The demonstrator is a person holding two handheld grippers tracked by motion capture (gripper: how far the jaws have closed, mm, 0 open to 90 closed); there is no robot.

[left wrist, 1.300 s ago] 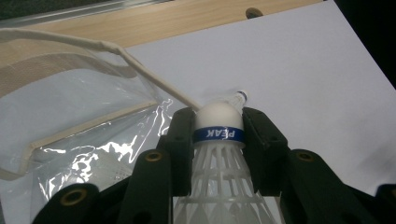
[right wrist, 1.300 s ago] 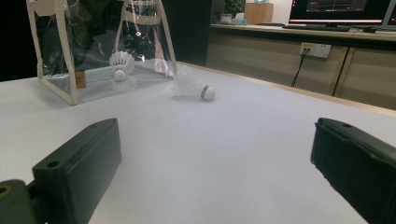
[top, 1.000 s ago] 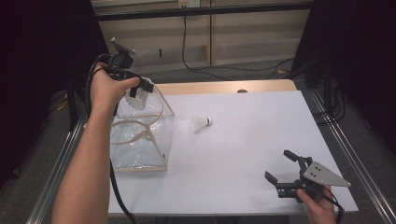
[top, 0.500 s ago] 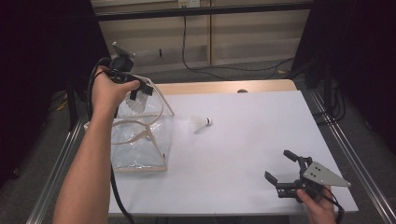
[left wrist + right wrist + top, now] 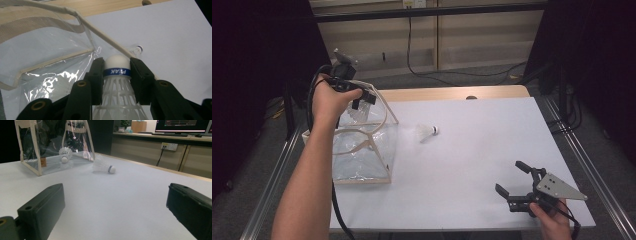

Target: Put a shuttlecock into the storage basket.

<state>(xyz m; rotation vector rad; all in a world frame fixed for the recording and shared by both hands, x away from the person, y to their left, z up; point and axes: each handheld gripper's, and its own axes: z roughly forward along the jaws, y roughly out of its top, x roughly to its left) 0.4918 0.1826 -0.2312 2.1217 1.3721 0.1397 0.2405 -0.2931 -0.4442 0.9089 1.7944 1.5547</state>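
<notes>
Two shuttlecocks concerned us: the left gripper pinched one shuttlecock above the clear bag. We noted the second shuttlecock lying ahead of the right gripper, whose jaws stood spread.

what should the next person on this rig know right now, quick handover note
Left gripper: shut on a shuttlecock, cork end forward, held above the open mouth of the clear bag at the table's left side.
Right gripper: open, holding nothing, near the table's front right corner.
A second shuttlecock lies on its side on the white table, just right of the bag.
Done: one shuttlecock picked up and brought over the bag.
Left: drop it into the bag, then probably fetch the loose one and bag it too.
</notes>
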